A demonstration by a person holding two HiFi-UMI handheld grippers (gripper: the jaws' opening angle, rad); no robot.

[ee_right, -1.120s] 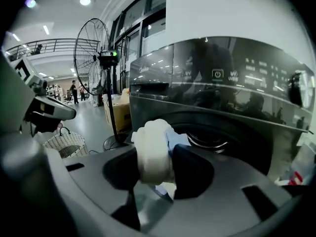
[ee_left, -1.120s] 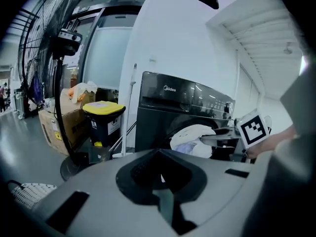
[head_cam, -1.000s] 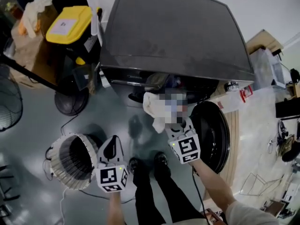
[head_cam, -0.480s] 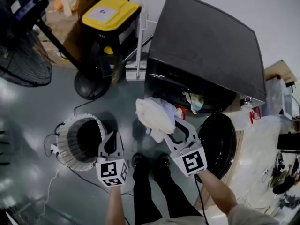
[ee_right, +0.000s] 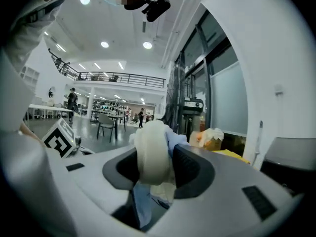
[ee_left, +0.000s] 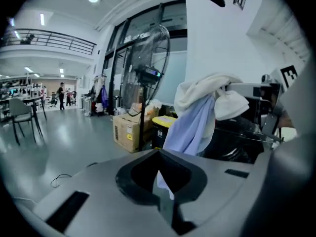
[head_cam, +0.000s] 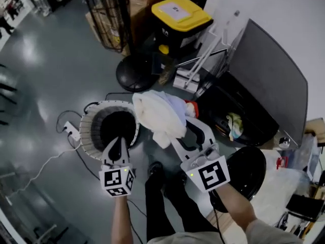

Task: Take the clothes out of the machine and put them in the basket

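Washing machine [head_cam: 269, 80]: dark front-loader, door [head_cam: 250, 171] swung open.
Laundry basket [head_cam: 85, 136]: round, white-ribbed, on the floor left of the machine.
Clothes bundle [head_cam: 157, 113]: white and pale blue, pinched in the right gripper [head_cam: 184, 132], in the air between basket and machine.
Left gripper [head_cam: 118, 145]: jaws pressed together, empty, by the basket's near rim.

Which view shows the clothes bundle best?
Head view: the whole clothes bundle shows, clamped in the right gripper, near the basket. Left gripper view shows it side-on, white draped over pale blue. Right gripper view shows only the fold pinched between the jaws.
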